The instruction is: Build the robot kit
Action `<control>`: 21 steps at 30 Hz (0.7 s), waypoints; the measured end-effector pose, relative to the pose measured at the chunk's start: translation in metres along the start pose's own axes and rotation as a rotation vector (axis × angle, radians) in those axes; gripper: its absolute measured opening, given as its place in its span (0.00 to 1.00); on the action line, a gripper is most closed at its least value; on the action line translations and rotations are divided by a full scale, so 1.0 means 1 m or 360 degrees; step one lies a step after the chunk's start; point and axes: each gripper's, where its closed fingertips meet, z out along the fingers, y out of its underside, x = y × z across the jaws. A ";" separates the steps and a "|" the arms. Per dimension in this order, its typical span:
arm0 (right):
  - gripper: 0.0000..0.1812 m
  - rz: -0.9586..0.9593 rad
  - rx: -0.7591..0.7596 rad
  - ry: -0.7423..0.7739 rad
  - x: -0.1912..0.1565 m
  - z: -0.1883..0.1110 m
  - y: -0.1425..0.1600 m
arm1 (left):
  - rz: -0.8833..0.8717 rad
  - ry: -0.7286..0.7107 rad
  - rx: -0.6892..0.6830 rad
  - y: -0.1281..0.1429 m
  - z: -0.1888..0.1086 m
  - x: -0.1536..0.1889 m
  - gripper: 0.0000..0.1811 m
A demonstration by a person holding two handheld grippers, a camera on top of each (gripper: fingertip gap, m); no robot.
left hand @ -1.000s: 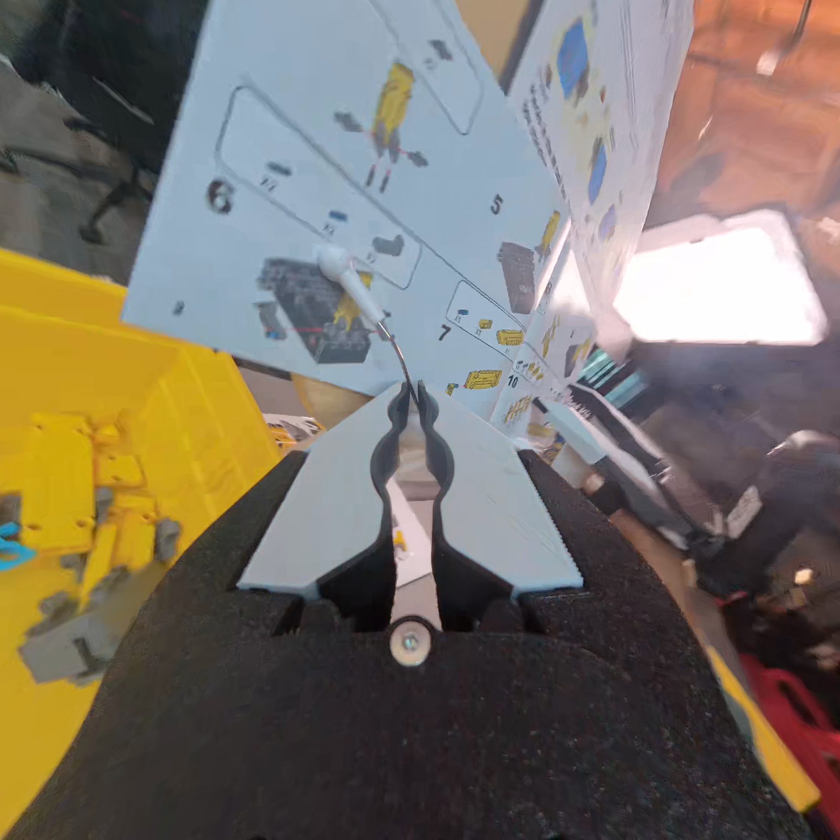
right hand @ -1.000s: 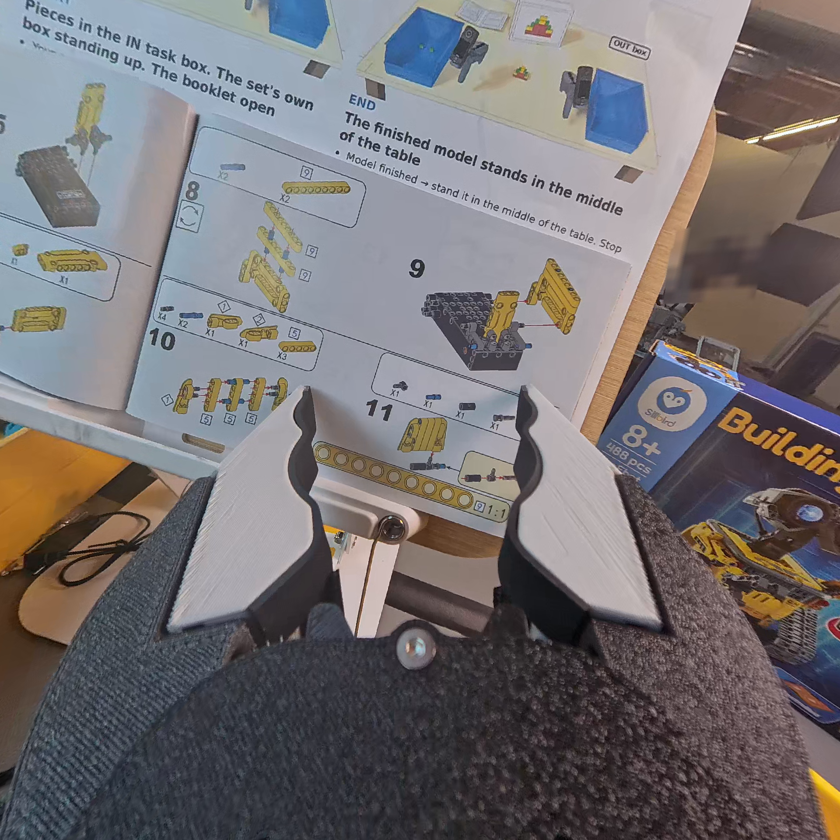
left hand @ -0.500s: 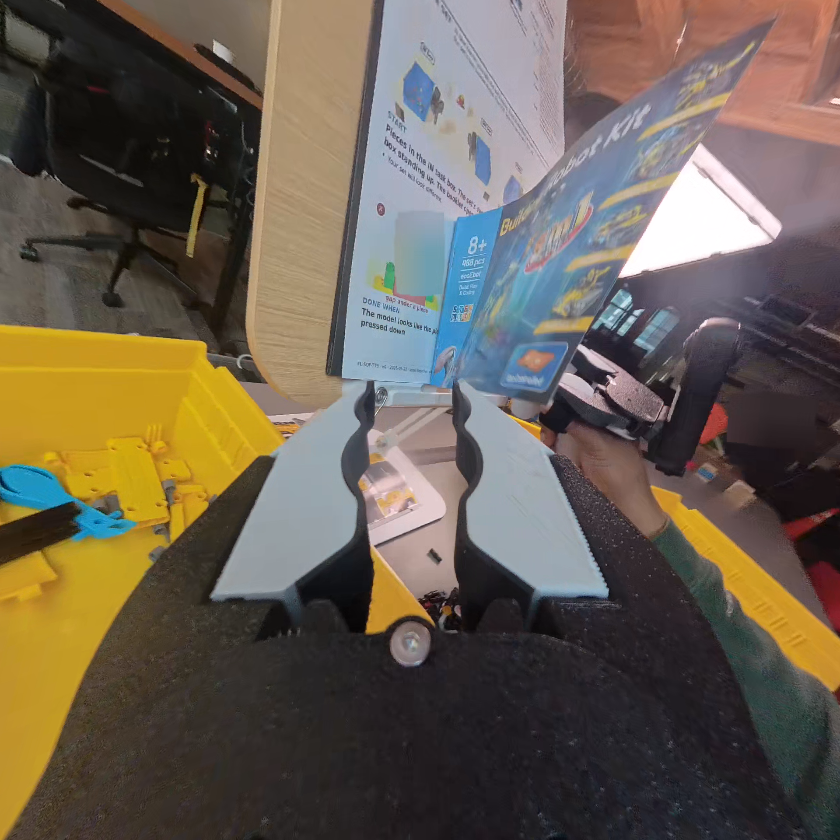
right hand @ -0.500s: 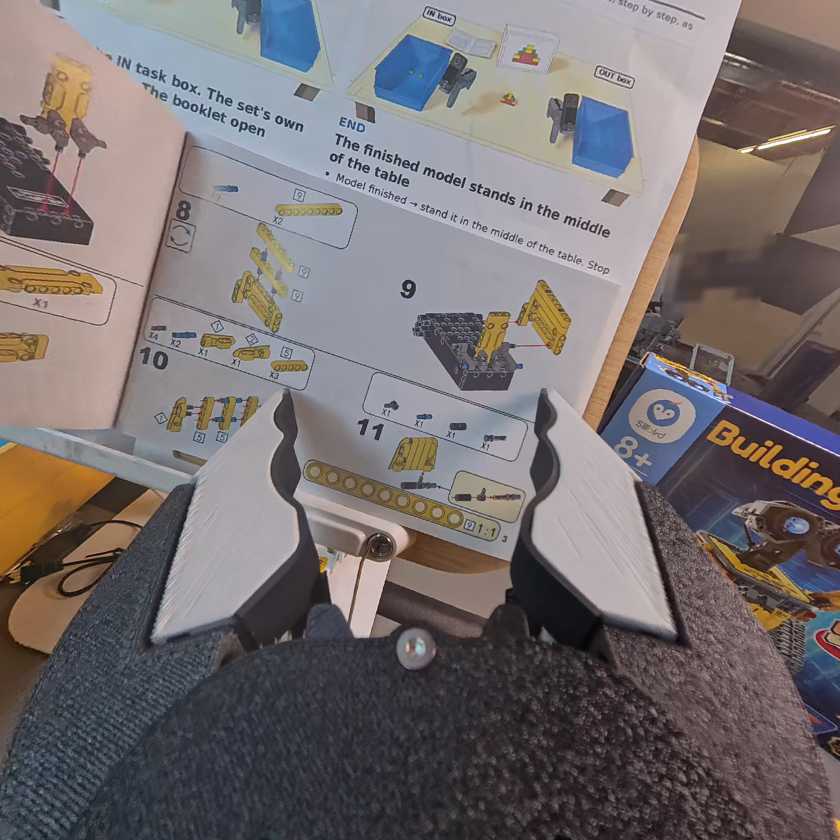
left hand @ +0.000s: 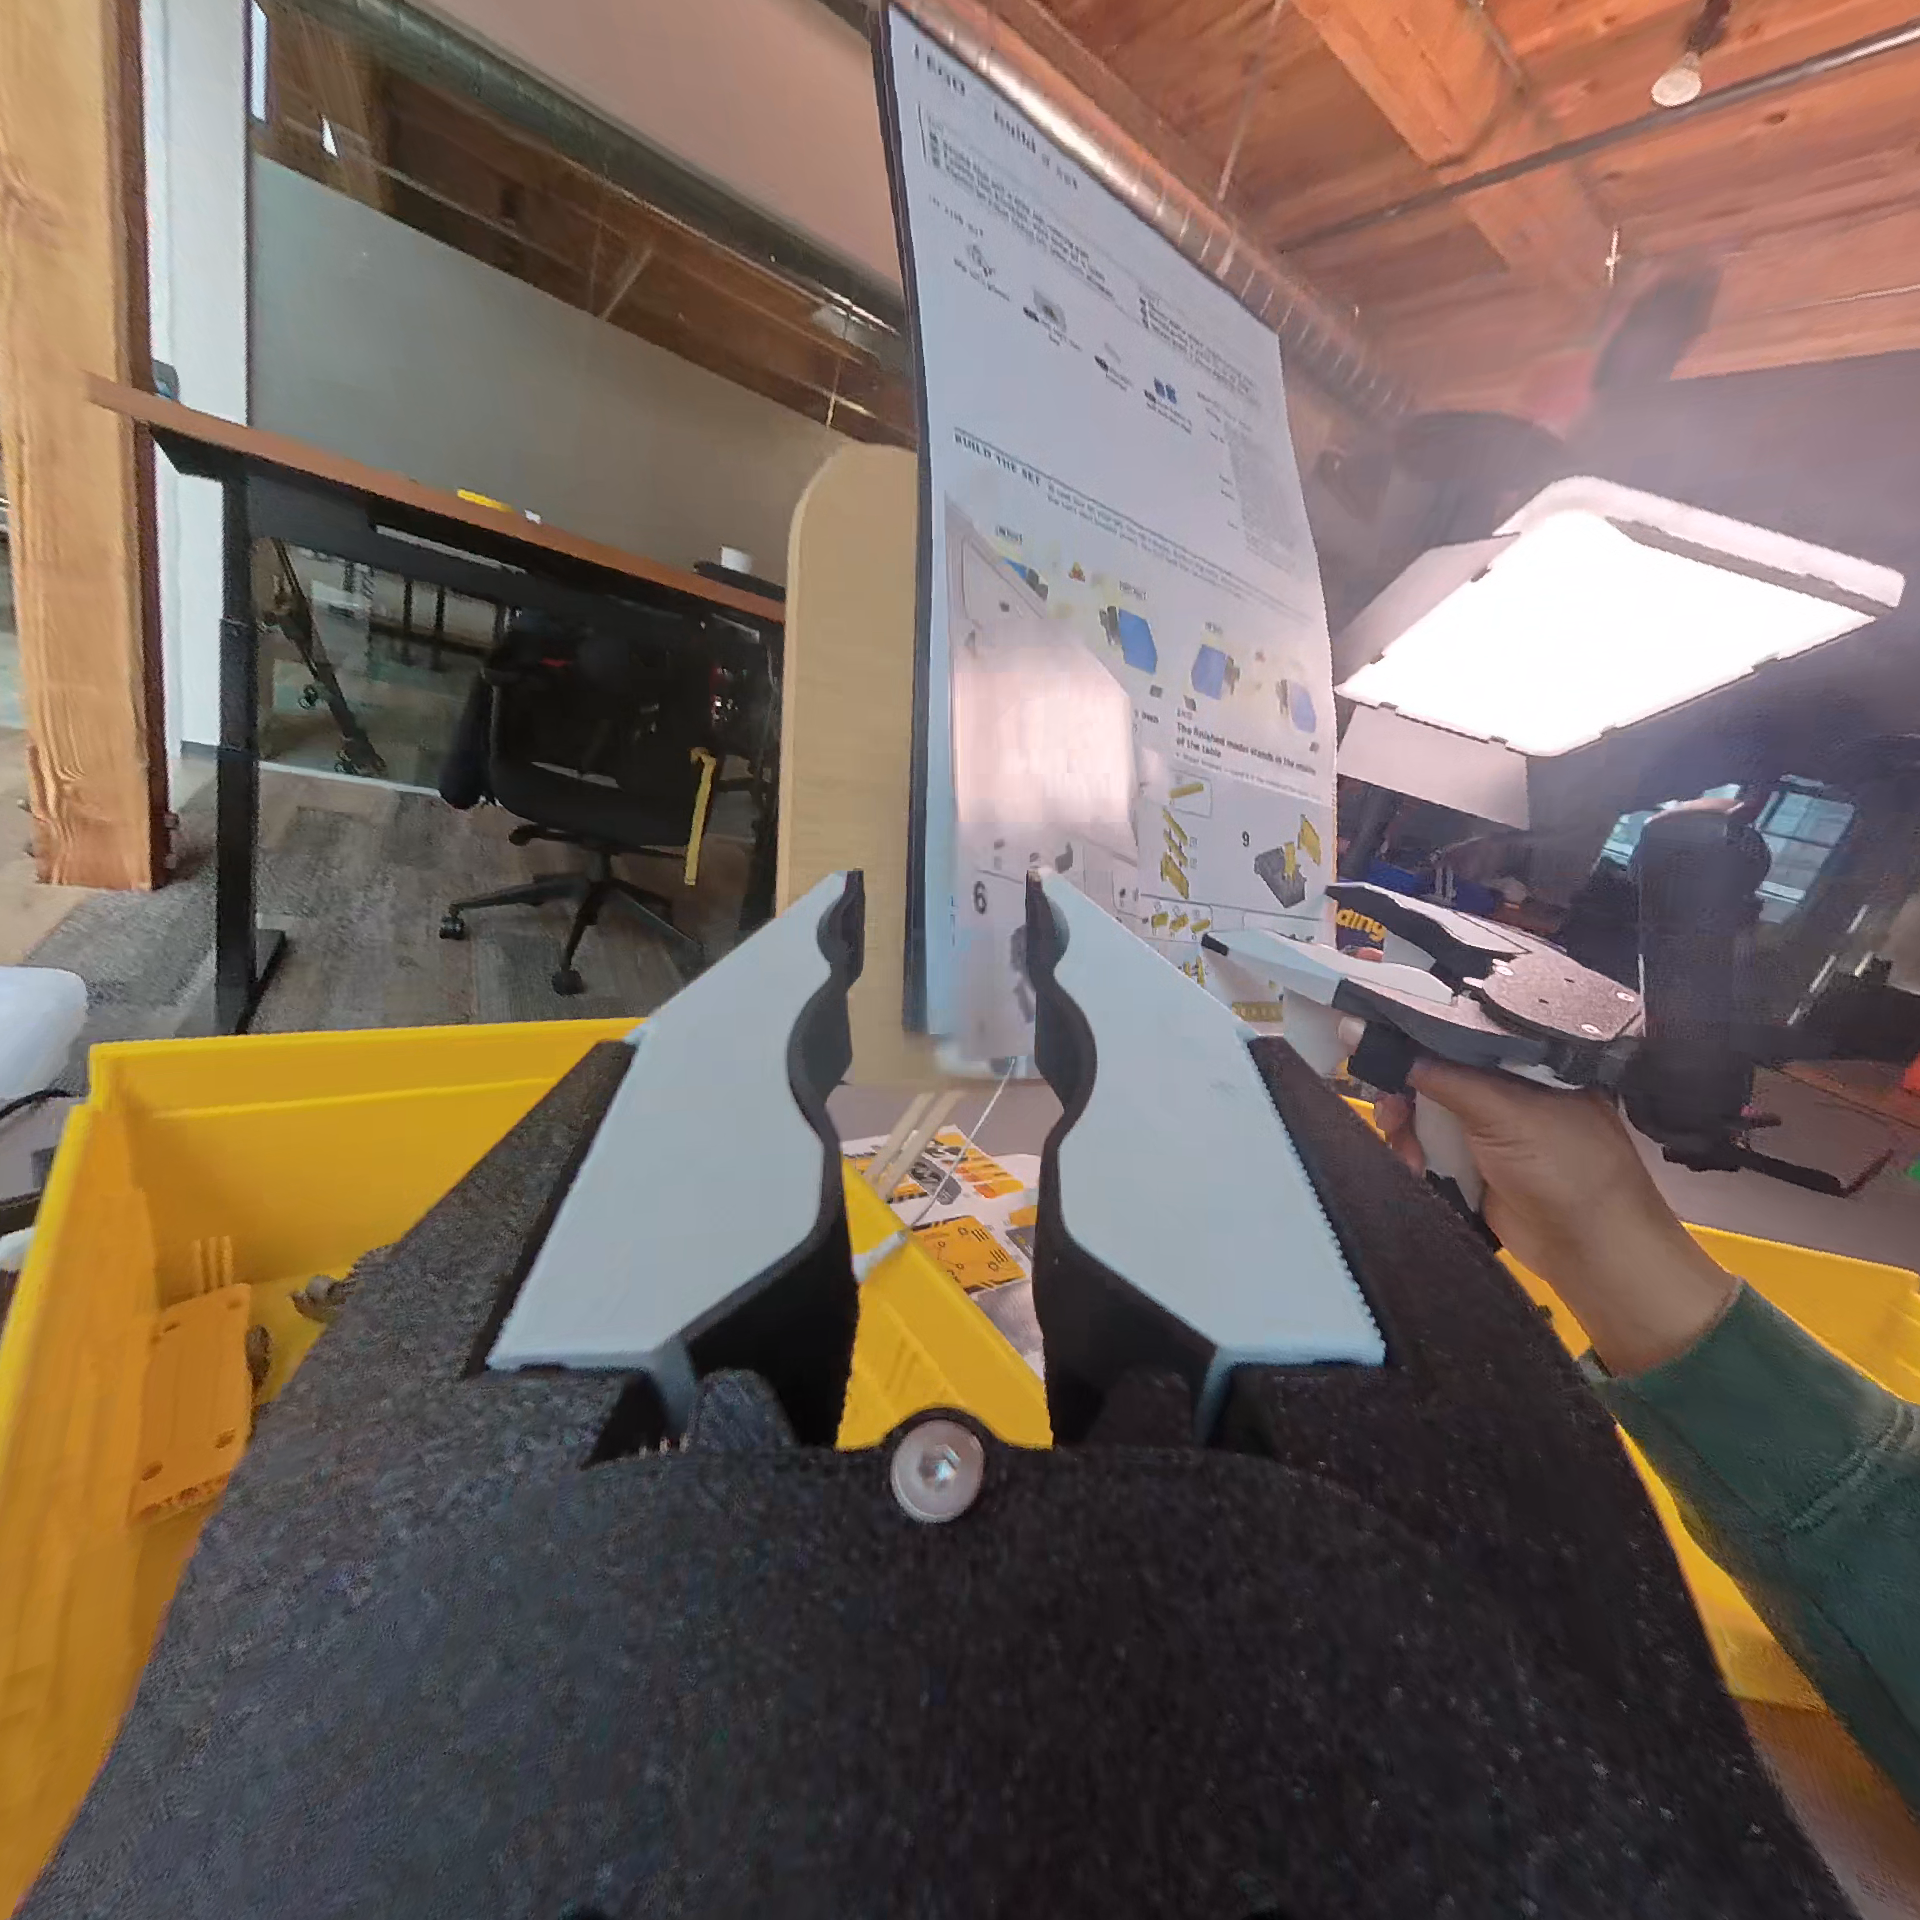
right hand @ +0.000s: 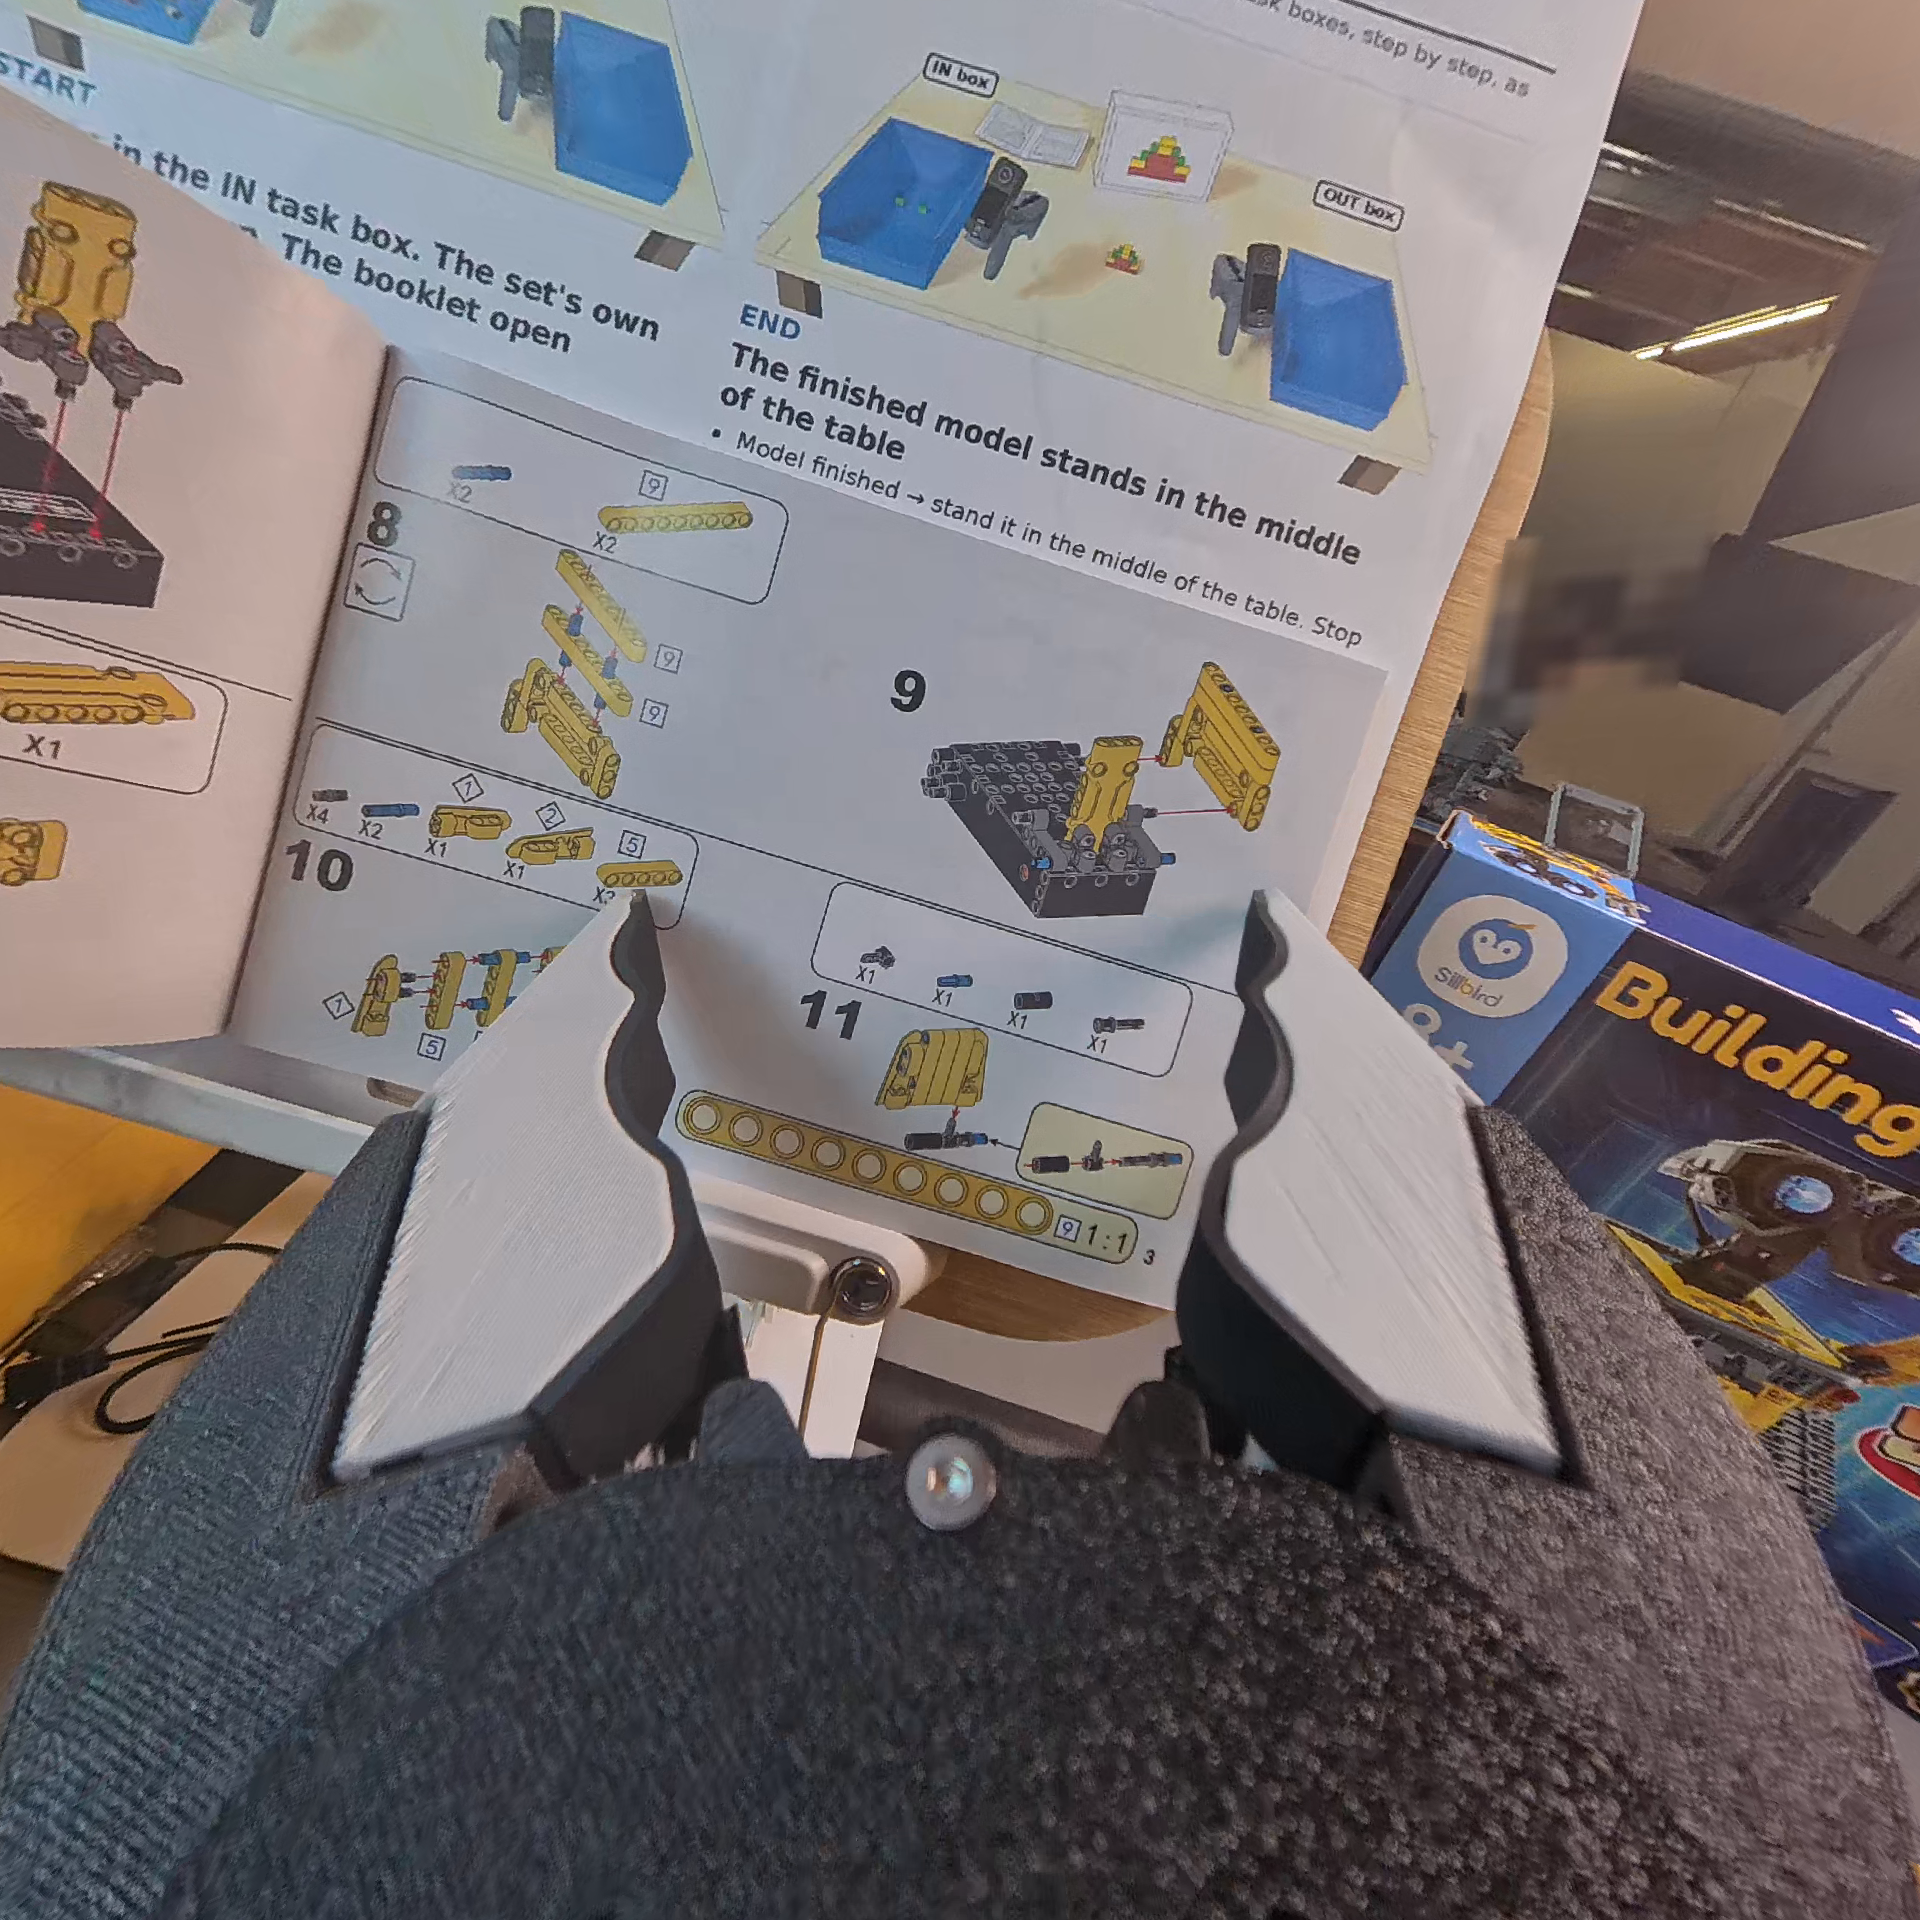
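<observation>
Where the turning page (right hand: 156, 644) blurs over the open instruction booklet (right hand: 831, 810), its left-hand steps are half hidden, and in the left wrist view that page is only a pale smear. The booklet leans on an upright wooden board (left hand: 847, 748) beneath a large printed sheet (left hand: 1101, 436). Facing the booklet's lower right page, the right claw (right hand: 940, 914) gapes wide, gripping nothing. Left of the booklet, the left claw (left hand: 943, 883) is parted and empty above a yellow bin (left hand: 312, 1081). Right of the booklet a blue kit box (right hand: 1704, 1101) is cut off by the frame.
</observation>
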 end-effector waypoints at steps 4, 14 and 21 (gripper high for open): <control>0.66 0.0021 -0.0003 -0.0051 -0.005 0.004 -0.002 | 0.0007 0.0006 0.0004 -0.004 -0.002 -0.002 0.16; 0.49 -0.0028 0.0023 -0.0074 -0.006 0.003 0.000 | 0.0018 0.0172 -0.0190 0.038 0.011 0.022 0.17; 0.31 0.0001 0.0102 -0.0093 0.009 -0.002 -0.005 | 0.0077 0.0210 -0.0250 0.050 0.011 0.029 0.17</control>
